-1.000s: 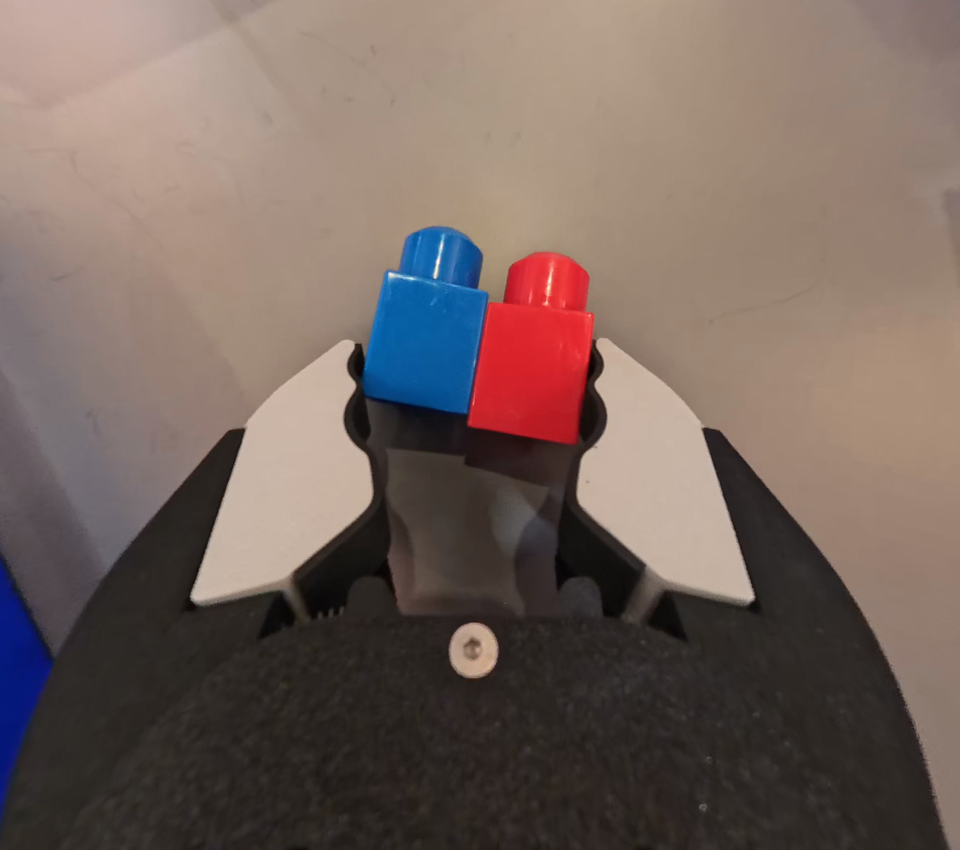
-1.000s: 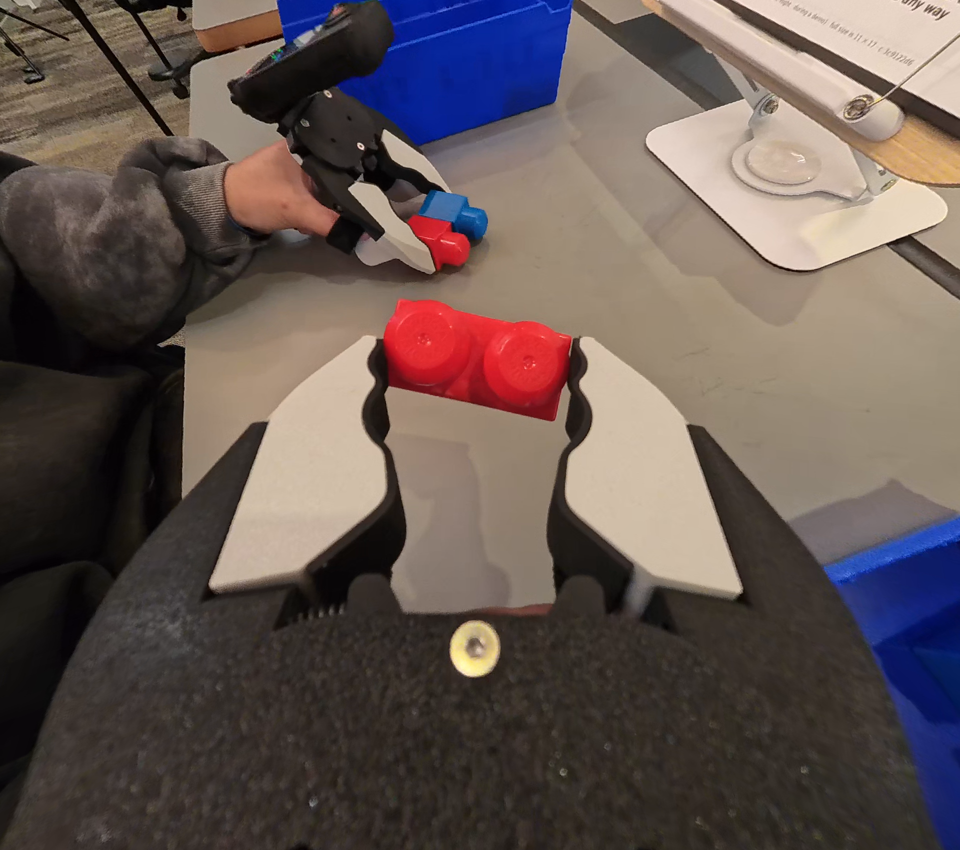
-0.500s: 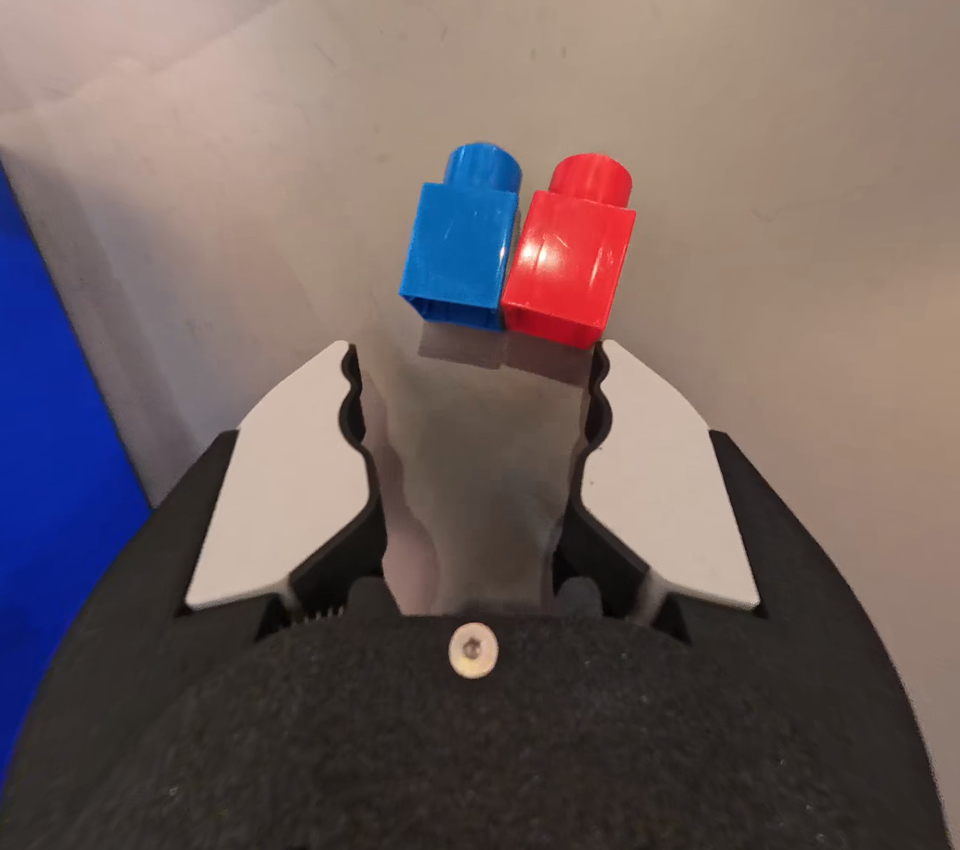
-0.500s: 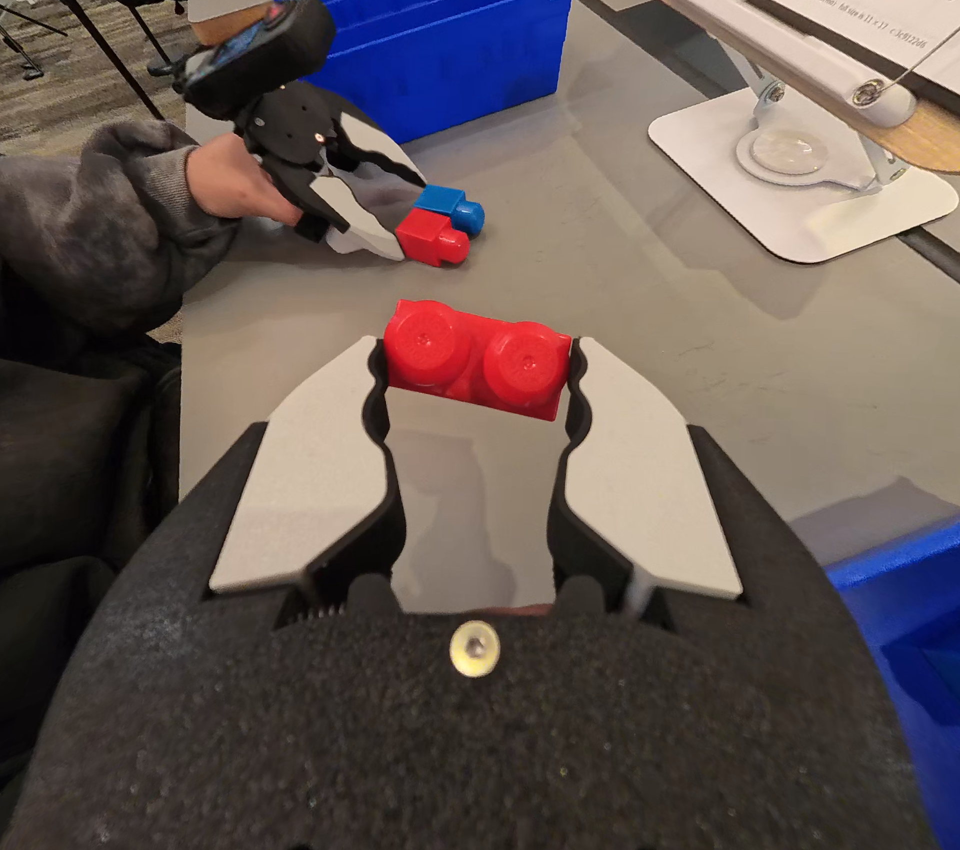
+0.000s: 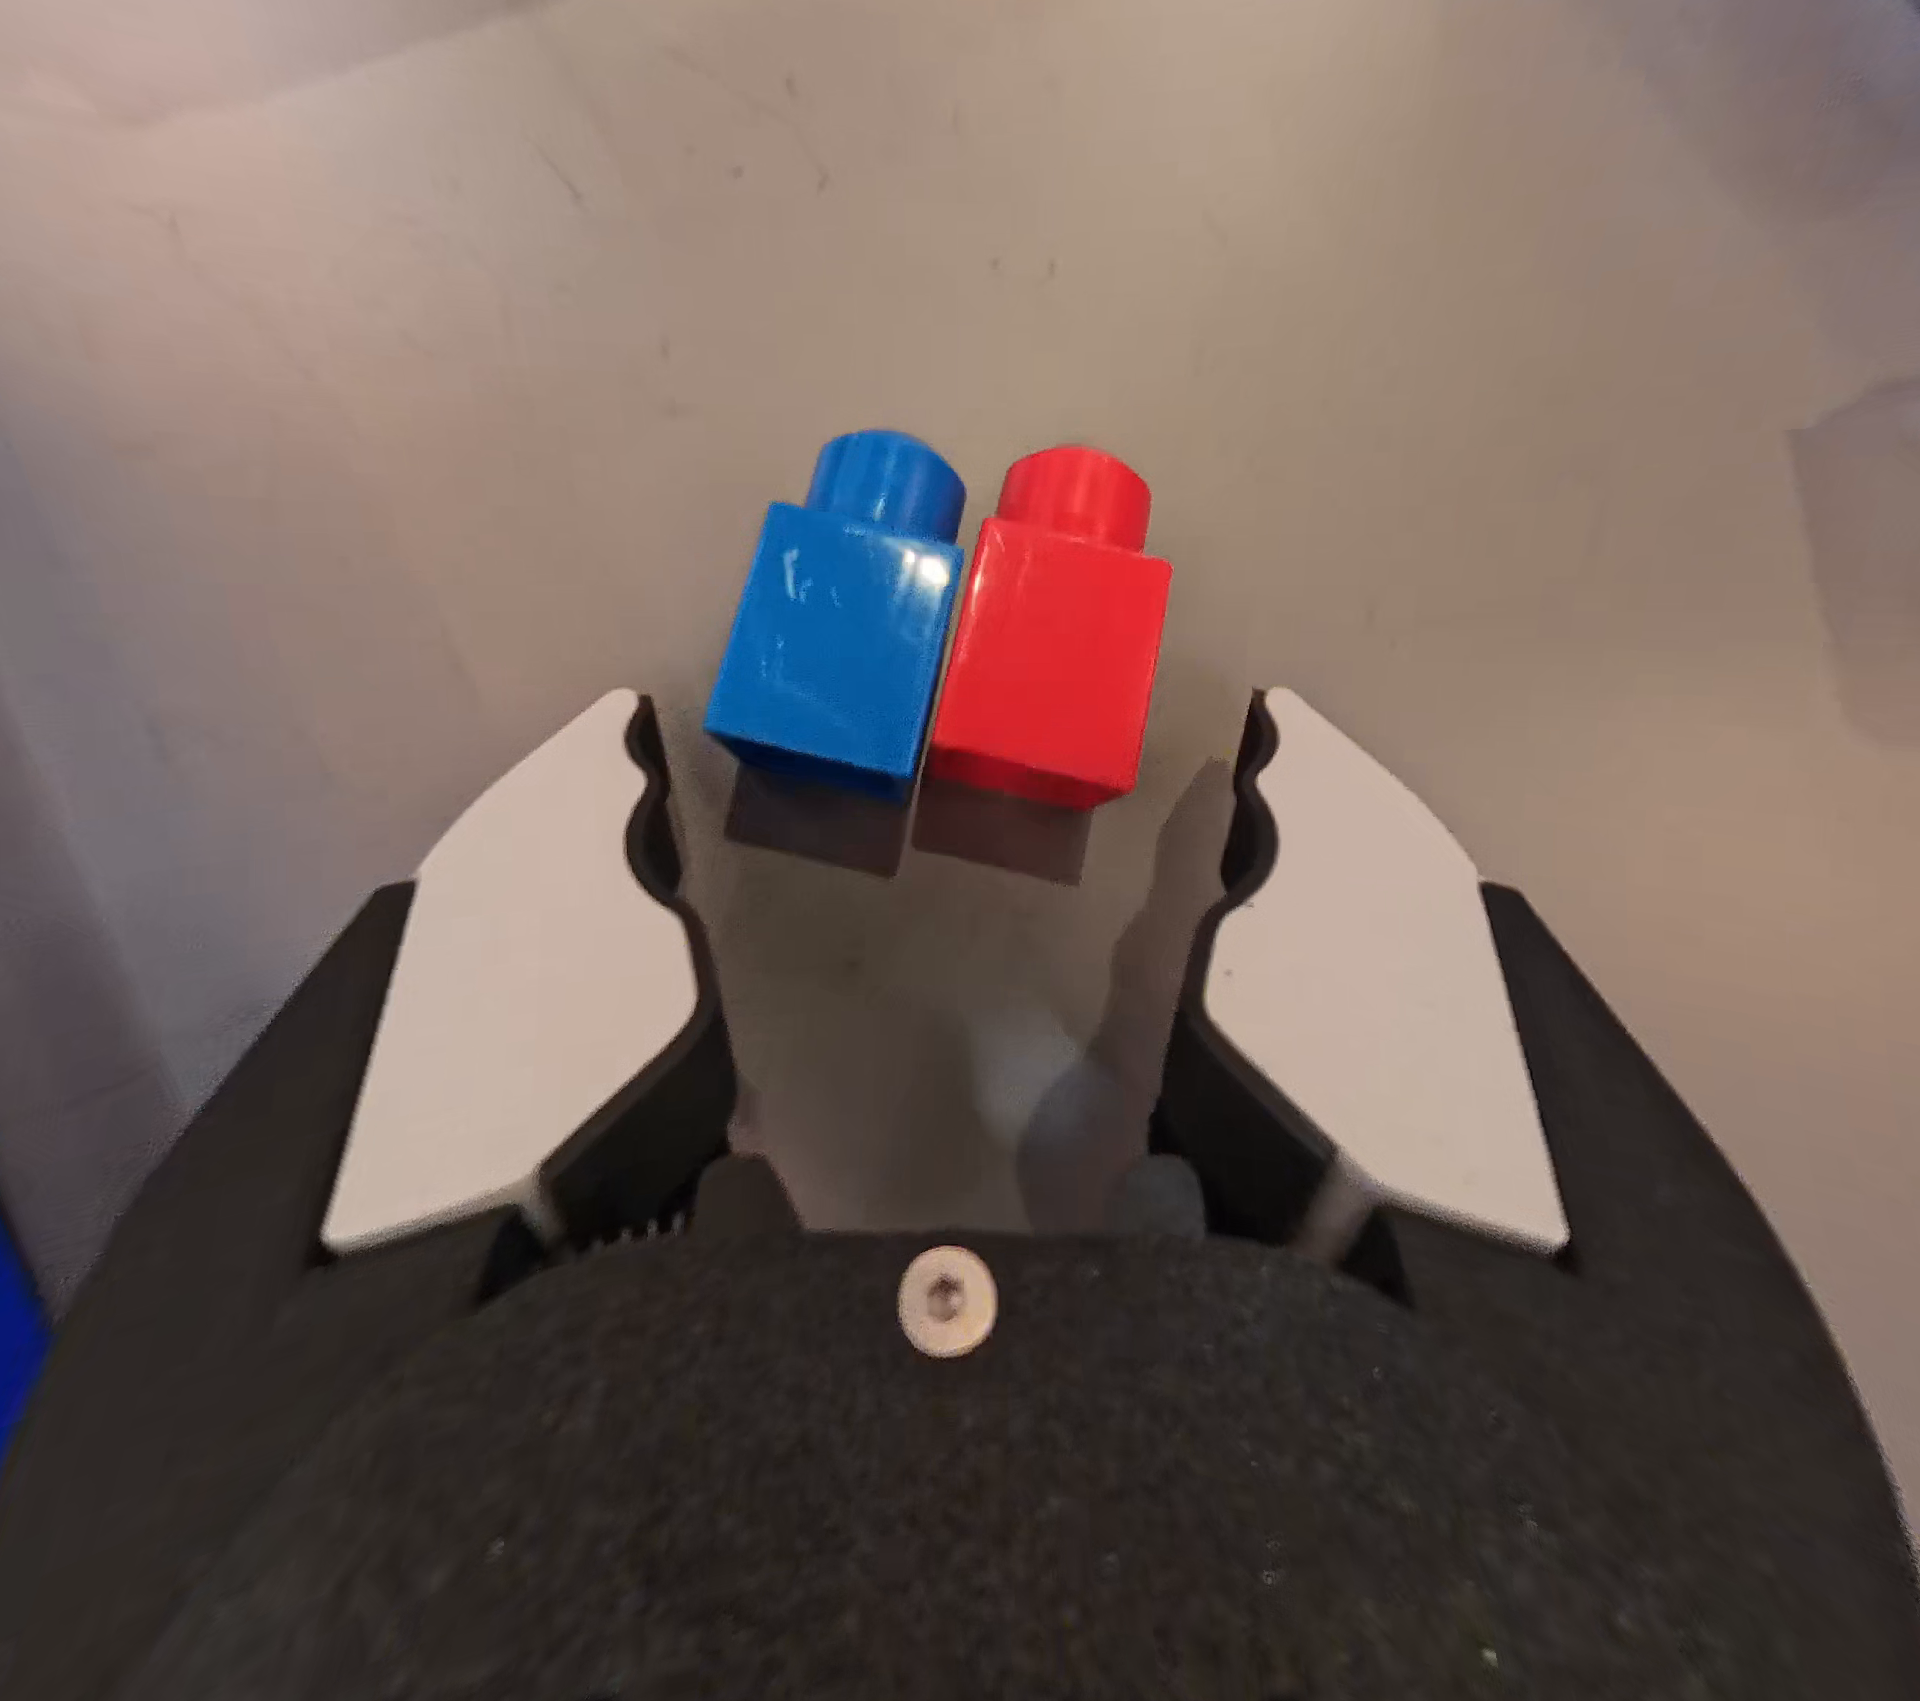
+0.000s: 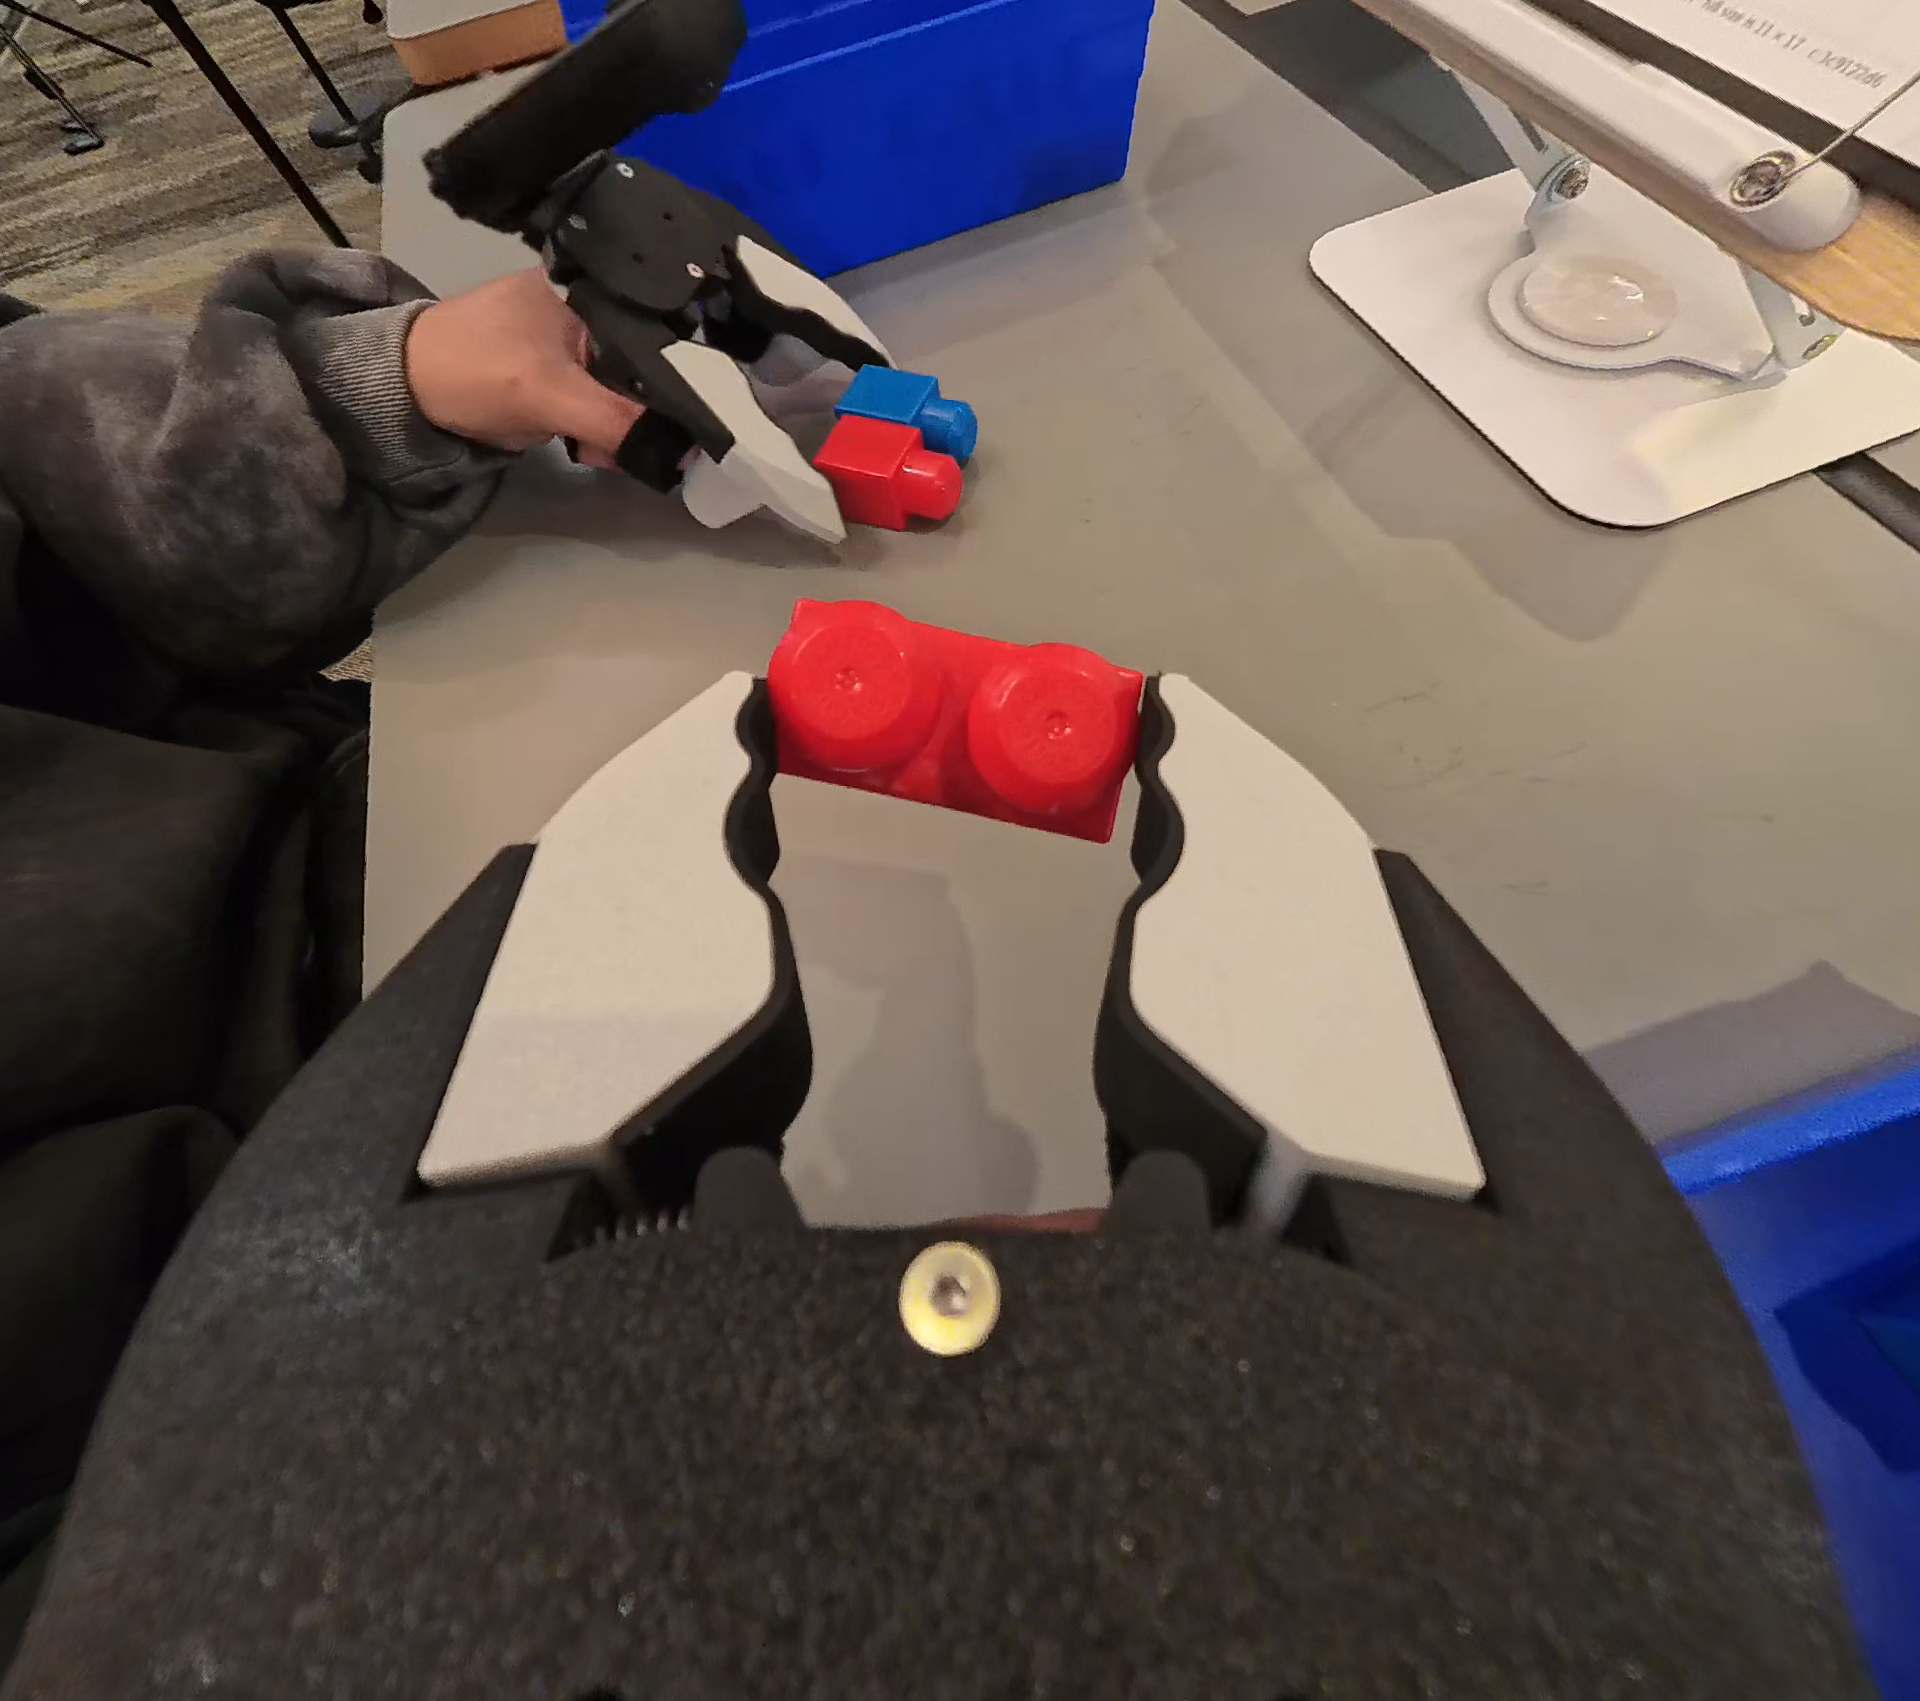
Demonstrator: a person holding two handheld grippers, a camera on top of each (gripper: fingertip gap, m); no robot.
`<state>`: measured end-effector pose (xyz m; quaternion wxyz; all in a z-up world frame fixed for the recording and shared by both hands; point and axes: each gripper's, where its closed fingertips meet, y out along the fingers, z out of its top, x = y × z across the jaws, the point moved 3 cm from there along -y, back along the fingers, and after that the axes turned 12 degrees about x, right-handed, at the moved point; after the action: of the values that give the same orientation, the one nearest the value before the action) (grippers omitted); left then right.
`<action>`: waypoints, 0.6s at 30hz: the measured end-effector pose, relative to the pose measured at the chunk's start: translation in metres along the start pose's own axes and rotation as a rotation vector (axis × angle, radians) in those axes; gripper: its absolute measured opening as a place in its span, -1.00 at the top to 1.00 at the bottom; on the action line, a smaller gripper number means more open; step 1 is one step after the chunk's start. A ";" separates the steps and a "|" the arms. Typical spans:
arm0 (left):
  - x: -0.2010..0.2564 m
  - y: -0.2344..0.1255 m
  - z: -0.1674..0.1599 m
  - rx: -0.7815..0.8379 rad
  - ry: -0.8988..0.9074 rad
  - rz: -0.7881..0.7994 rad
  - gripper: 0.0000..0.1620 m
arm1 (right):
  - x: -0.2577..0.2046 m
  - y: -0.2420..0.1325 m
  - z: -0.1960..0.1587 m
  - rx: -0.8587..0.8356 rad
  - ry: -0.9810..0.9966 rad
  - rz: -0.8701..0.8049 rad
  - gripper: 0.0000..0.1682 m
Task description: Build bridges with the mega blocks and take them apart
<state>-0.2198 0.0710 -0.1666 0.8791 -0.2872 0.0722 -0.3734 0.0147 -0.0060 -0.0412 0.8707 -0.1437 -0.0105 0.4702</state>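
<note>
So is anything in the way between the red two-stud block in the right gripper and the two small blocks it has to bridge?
Nothing visible. Bare table separates the two-stud block from the blue and red small blocks. The open left gripper sits just beside them.

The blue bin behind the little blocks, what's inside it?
The blue bin shows only bare blue walls and ridges inside. Its floor is hidden by the front wall, and the left tool covers one corner.

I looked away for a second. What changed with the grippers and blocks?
The left gripper let go of the blue block and small red block, opened and backed off; both lie side by side on the table. The right gripper still holds the two-stud red block.
</note>
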 end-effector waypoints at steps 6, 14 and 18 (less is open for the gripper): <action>0.000 0.016 0.005 -0.023 0.084 0.055 -0.26 | -0.001 -0.001 0.001 0.000 0.000 0.002 0.21; 0.001 0.017 0.004 -0.055 0.099 0.050 -0.06 | -0.001 0.000 0.000 -0.001 0.000 0.006 0.21; 0.001 0.016 0.006 -0.044 0.105 0.042 -0.05 | -0.001 -0.001 0.002 0.005 -0.005 0.001 0.21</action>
<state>-0.2074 0.0818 -0.1708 0.8753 -0.2851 0.1324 -0.3675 0.0143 -0.0073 -0.0394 0.8708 -0.1403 -0.0114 0.4710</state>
